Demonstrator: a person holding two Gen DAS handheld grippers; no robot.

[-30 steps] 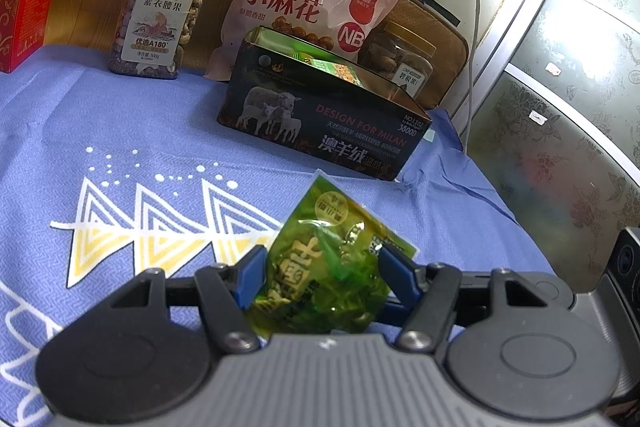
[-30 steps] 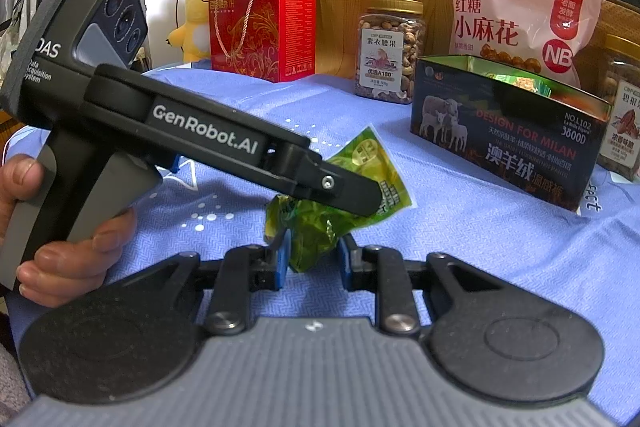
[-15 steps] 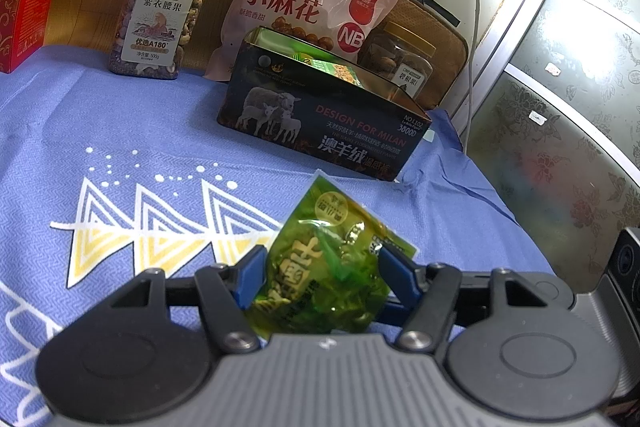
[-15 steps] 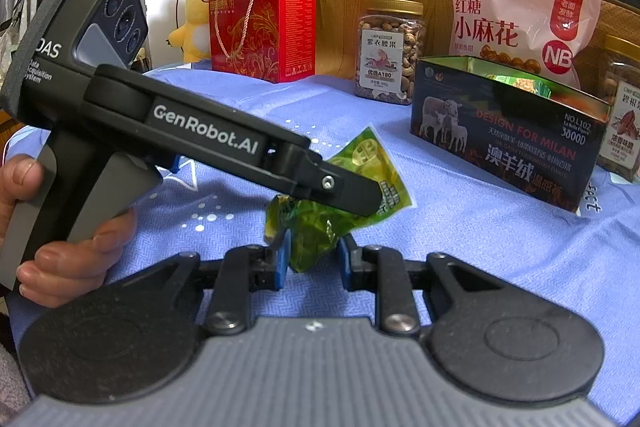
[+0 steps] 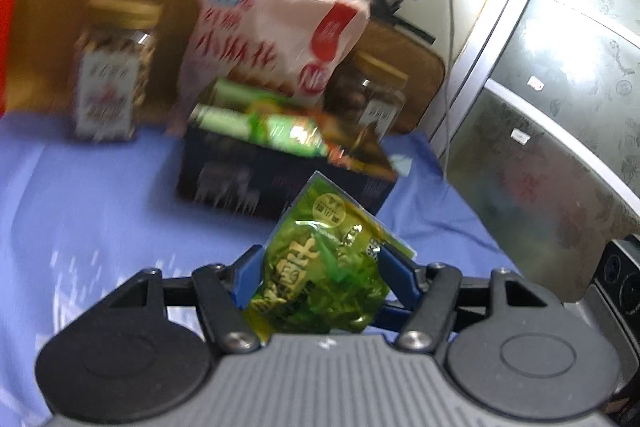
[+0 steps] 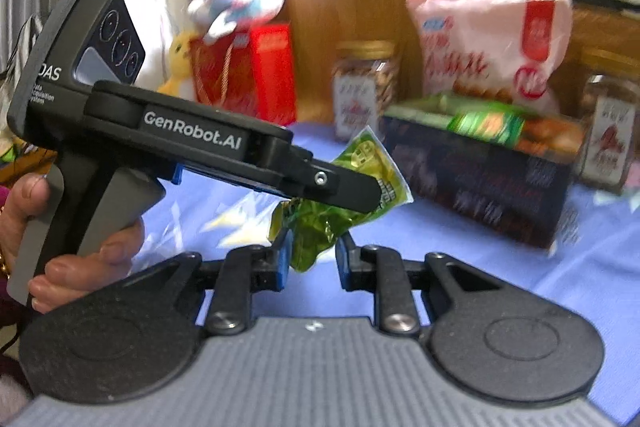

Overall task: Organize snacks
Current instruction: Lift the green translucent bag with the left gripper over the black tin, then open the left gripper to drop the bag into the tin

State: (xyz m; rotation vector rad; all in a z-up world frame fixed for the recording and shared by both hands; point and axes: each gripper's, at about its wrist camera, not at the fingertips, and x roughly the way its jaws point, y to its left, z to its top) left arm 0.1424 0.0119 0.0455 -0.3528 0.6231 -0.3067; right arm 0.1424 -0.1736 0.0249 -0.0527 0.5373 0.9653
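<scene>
A green snack packet [image 5: 324,267] is clamped between the blue pads of my left gripper [image 5: 320,267], lifted above the blue cloth. It also shows in the right wrist view [image 6: 320,223], held by the left gripper's fingers [image 6: 340,187]. My right gripper [image 6: 310,253] is just below the packet's bottom corner, jaws apart and not pressing it. The dark snack box [image 5: 280,183] stands ahead, open, with green and orange packets inside; it also shows in the right wrist view [image 6: 480,179].
A pink snack bag [image 5: 276,39] leans behind the box, with a nut jar [image 5: 114,71] to its left and another jar [image 5: 372,95] to its right. A red gift box [image 6: 244,71] with plush toys stands far left. A cabinet [image 5: 560,107] borders the table's right.
Both grippers have risen and moved toward the box, so its open top shows. The left gripper still holds the packet. The right jaws have opened off the packet's lower corner.
</scene>
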